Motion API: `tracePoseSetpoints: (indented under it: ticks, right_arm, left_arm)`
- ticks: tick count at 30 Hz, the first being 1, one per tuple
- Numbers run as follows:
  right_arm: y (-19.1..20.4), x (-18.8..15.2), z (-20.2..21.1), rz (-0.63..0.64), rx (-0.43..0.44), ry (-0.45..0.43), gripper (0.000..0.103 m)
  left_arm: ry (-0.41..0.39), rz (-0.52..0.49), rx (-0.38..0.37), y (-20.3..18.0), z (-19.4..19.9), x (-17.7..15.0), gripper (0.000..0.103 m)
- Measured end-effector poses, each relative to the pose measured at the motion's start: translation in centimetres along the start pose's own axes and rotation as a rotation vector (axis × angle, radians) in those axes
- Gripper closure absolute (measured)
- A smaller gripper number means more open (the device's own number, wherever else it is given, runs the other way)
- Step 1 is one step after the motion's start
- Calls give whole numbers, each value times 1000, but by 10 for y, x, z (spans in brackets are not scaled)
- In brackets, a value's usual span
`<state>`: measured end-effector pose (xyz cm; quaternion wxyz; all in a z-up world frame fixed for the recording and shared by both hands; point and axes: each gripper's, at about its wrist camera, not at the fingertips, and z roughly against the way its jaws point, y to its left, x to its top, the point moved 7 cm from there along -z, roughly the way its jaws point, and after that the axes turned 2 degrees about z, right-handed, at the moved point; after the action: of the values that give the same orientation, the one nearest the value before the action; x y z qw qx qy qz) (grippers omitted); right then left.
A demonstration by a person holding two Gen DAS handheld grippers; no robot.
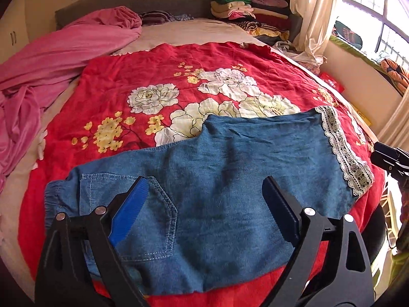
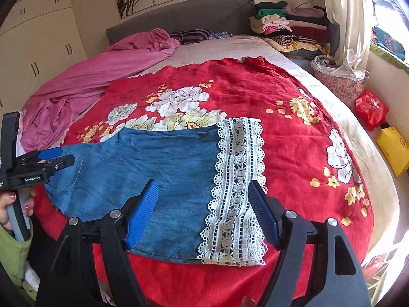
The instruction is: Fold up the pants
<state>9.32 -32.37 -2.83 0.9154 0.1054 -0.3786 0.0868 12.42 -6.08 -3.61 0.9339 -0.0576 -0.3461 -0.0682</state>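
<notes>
Fingers (image 1: 135, 207) spread above pants (image 1: 217, 174)

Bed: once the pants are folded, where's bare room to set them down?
Free: red quilt beyond the pants, and right of the lace hem. Crowded: pink sheet on the left, clothes stack at the headboard.

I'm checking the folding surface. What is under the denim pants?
The denim pants lie on a red floral blanket, whose white flowers run under the upper edge. What the pants cover cannot be seen.
</notes>
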Motion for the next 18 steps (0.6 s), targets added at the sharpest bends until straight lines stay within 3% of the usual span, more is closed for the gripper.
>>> tracePoseSetpoints:
  ticks: [5, 12, 15, 18]
  right_arm:
    - [18, -11, -9, 47, 11, 35, 31]
    - [23, -31, -25, 71, 17, 99, 31]
    - [9, -45, -34, 65, -54, 155, 31]
    - [-2, -59, -40, 116, -144, 195, 31]
  left_arm:
    - [-2, -8, 17, -1, 3, -10, 10]
    - [27, -7, 35, 4, -8, -35, 10]
    - [66, 4, 111, 20, -22, -50, 10]
    - [104, 49, 141, 41, -33, -62, 10]
